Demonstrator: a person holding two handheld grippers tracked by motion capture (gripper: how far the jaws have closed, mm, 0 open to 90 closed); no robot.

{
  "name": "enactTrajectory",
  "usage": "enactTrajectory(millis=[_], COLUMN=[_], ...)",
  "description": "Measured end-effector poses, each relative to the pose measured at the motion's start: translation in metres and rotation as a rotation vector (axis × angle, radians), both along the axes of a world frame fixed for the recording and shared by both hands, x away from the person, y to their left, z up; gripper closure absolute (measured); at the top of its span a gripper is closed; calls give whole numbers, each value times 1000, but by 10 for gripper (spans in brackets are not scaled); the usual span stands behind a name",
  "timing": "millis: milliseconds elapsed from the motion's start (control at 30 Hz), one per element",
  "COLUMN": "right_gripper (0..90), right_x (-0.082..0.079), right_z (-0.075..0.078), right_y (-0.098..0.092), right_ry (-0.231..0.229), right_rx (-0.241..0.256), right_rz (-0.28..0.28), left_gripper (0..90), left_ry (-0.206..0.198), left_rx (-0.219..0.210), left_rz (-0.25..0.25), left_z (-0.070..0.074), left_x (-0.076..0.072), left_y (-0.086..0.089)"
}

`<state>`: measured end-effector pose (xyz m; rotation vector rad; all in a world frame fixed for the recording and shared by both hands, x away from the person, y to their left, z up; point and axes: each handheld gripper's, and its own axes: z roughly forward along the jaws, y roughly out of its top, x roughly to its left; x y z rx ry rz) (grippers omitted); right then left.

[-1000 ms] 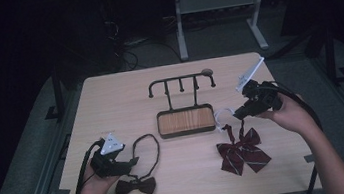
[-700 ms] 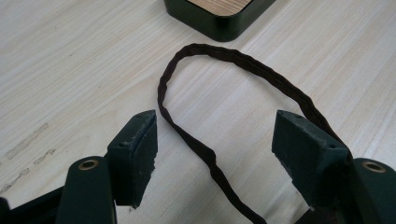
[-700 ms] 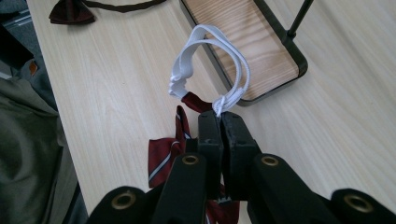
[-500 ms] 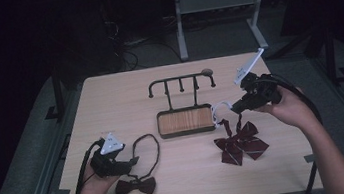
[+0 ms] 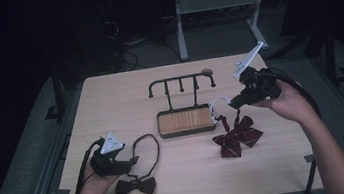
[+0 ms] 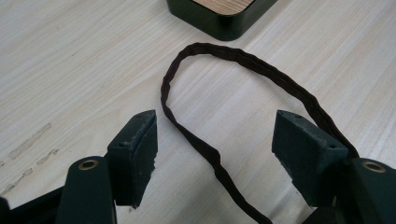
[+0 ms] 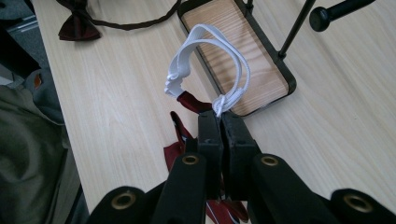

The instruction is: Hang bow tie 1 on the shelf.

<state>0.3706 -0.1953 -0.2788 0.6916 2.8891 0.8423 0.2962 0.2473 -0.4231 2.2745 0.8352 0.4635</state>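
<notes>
The left gripper rested low on the table, jaws wide apart astride the dark strap of the black bow tie, not gripping it. Farther off, the right gripper was clamped on the white elastic loop of the dark red bow tie, lifting it beside the hook stand's tray.

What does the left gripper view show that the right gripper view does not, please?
The left gripper view alone shows the open left gripper with the dark neck loop lying between its jaws. The right gripper view alone shows the right gripper shut on the white elastic band of the burgundy bow, and the rack's posts. Both show the wooden tray and the table.
</notes>
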Motion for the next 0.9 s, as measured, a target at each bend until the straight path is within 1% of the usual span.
enactTrajectory(millis=[100, 467, 567, 700, 900], right_gripper=[872, 872, 872, 872, 872], right_x=[0, 2, 2, 3, 5], right_z=[2, 5, 7, 9, 10], right_y=[0, 7, 8, 8, 8], right_ry=[-5, -7, -12, -16, -6], right_rx=[8, 0, -3, 0, 1], right_rz=[1, 11, 13, 11, 10], left_gripper=[318, 318, 318, 318, 318], left_ry=[-3, -5, -8, -3, -4], left_rx=[-5, -5, 2, 0, -2], left_rz=[0, 4, -2, 1, 2], left_z=[1, 2, 1, 1, 1], left_x=[0, 0, 0, 1, 0], left_y=[1, 2, 2, 2, 2])
